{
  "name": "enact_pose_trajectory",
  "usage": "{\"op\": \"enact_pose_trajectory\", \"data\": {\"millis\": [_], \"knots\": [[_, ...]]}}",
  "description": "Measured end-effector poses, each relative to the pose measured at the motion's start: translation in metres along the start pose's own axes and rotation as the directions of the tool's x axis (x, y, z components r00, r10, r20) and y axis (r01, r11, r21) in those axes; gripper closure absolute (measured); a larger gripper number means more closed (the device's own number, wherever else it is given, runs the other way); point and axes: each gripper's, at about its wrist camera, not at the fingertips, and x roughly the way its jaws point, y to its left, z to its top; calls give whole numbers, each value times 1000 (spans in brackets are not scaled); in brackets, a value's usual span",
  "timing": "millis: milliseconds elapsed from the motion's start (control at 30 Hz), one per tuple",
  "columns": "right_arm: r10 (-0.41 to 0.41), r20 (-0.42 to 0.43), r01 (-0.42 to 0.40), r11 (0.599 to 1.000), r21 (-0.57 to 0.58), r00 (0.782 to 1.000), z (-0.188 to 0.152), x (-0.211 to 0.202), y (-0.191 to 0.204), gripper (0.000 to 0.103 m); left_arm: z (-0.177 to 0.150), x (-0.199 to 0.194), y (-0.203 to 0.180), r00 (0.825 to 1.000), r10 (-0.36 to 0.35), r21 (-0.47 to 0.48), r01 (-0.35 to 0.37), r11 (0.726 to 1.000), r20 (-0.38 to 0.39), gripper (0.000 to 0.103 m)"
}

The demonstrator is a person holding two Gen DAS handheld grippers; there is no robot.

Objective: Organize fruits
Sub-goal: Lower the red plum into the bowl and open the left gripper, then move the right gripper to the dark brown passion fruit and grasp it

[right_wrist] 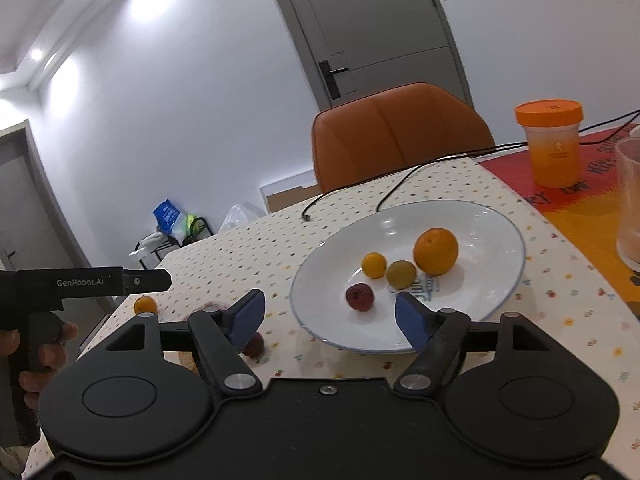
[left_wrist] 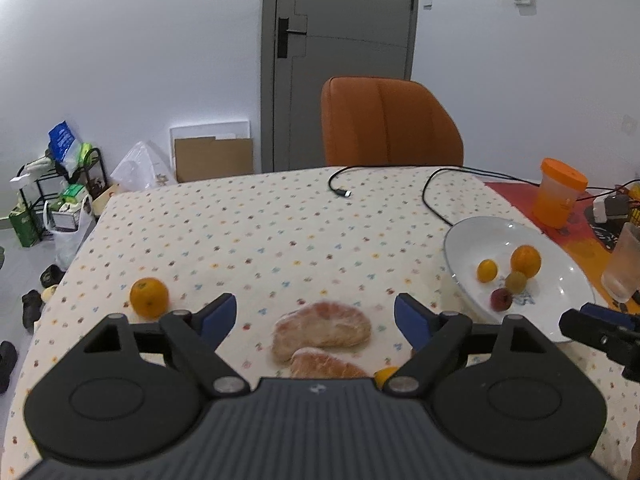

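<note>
Above the desk [left_wrist: 280, 224], the left hand-held gripper [left_wrist: 315, 318] is hovering with its blue-padded fingers [left_wrist: 218, 316] spread wide and holding nothing. Between them, 2 peeled pomelo segments [left_wrist: 320, 330] are lying on the dotted cloth, one just behind the other. An orange [left_wrist: 149, 297] is sitting to the left of that gripper, apart from the segments, and a small yellow fruit [left_wrist: 386, 376] is peeking out beside its right finger link.

The right hand-held gripper [right_wrist: 330, 316] is also standing open and empty, its right finger [right_wrist: 412, 322] hanging over the near rim of the white plate [right_wrist: 492, 240]. On the plate, 4 fruits are resting close together: a large orange [right_wrist: 435, 251], a small yellow citrus [right_wrist: 373, 265], a greenish-yellow fruit [right_wrist: 401, 273] and a dark red fruit [right_wrist: 359, 297]. Another dark red fruit [right_wrist: 255, 345] is lying on the cloth just left of the plate, under the left finger.

Beyond the plate, a black cable [left_wrist: 434, 196] is trailing across the desk, an orange-lidded cup [right_wrist: 551, 142] and a clear glass [right_wrist: 630, 200] are standing on a red mat, and an orange chair [left_wrist: 390, 122] is facing the far edge.
</note>
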Motion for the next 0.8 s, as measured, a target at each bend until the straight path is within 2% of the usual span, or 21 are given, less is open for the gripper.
{"op": "enact_pose_trajectory", "data": {"millis": [500, 567, 800], "knots": [[44, -57, -48, 996, -69, 997, -2, 19, 25, 31, -19, 19, 18, 997, 26, -41, -29, 999, -76, 18], [56, -67, -62, 995, -80, 996, -2, 22, 28, 34, -21, 22, 19, 996, 28, -57, -33, 998, -81, 18], [99, -119, -109, 991, -81, 988, -8, 36, 34, 56, -29, 32, 17, 994, 24, -84, -33, 996, -108, 18]]}}
